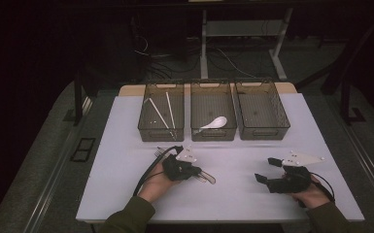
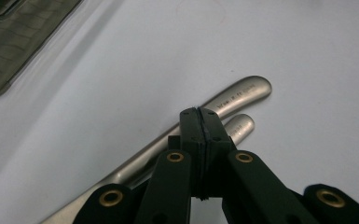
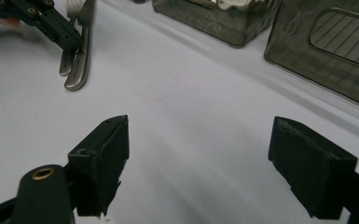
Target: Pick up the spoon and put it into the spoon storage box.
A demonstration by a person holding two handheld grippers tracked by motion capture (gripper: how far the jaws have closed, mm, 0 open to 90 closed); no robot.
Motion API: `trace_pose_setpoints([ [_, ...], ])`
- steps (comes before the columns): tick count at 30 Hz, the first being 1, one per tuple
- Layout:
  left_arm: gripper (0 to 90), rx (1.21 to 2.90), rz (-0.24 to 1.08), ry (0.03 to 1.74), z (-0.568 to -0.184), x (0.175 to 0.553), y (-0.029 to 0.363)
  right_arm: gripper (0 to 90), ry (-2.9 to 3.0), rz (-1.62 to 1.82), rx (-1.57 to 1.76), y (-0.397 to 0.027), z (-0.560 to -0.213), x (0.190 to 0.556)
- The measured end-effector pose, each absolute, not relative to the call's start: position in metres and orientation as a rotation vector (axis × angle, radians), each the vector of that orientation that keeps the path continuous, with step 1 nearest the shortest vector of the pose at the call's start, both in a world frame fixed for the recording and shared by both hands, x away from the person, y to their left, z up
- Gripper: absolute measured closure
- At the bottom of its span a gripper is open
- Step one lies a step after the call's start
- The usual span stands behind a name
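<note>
Three dark mesh bins stand in a row along the far edge of the tabletop [image 1: 126, 194]. The left bin [image 1: 161, 111] holds two pale chopsticks [image 1: 162, 114] lying slantwise, the middle bin [image 1: 212, 110] holds one white spoon [image 1: 213, 123], and the right bin [image 1: 262, 110] has nothing visible in it.

In front of the left and middle bins, near the middle of the tabletop, lie two pieces of metal cutlery side by side and touching: a fork [image 3: 69, 49] and a second piece with a broader handle [image 2: 235, 95], which may be a knife. Their rounded handle ends point toward the right side of the tabletop.

The left tool [image 1: 195, 171] sits low over these handles, its jaws pressed fully together at the tip. In the left gripper view the closed tip lies right above the two handles, but it cannot be told whether anything is pinched between the pads. The left tool's cable loops back toward the near edge.

The right tool [image 1: 264, 170] rests well apart near the right near corner, jaws standing wide open over bare tabletop. Nothing lies between the two tools.
</note>
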State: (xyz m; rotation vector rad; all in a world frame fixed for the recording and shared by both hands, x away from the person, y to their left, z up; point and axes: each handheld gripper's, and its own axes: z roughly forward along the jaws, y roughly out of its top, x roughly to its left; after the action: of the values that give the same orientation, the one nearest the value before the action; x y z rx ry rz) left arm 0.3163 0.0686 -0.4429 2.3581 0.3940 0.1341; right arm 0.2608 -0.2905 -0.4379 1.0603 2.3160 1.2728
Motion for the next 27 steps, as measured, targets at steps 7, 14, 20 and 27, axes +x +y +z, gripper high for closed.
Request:
trace_pose_setpoints([
  [7,89.4,2.339,0.151,0.392,-0.445,0.32,0.066,20.4,2.316,1.269,1.061,-0.291,-0.438,0.261],
  [14,89.4,2.328,0.192,0.403,-0.446,0.329,0.058,20.3,2.318,1.267,1.06,-0.291,-0.438,0.261],
  [20,89.2,2.327,0.194,0.401,-0.445,0.33,0.058,20.4,2.317,1.27,1.06,-0.291,-0.438,0.261],
  [27,81.8,2.265,0.189,0.413,-0.426,0.329,0.084,20.3,2.32,1.272,1.054,-0.291,-0.438,0.261],
])
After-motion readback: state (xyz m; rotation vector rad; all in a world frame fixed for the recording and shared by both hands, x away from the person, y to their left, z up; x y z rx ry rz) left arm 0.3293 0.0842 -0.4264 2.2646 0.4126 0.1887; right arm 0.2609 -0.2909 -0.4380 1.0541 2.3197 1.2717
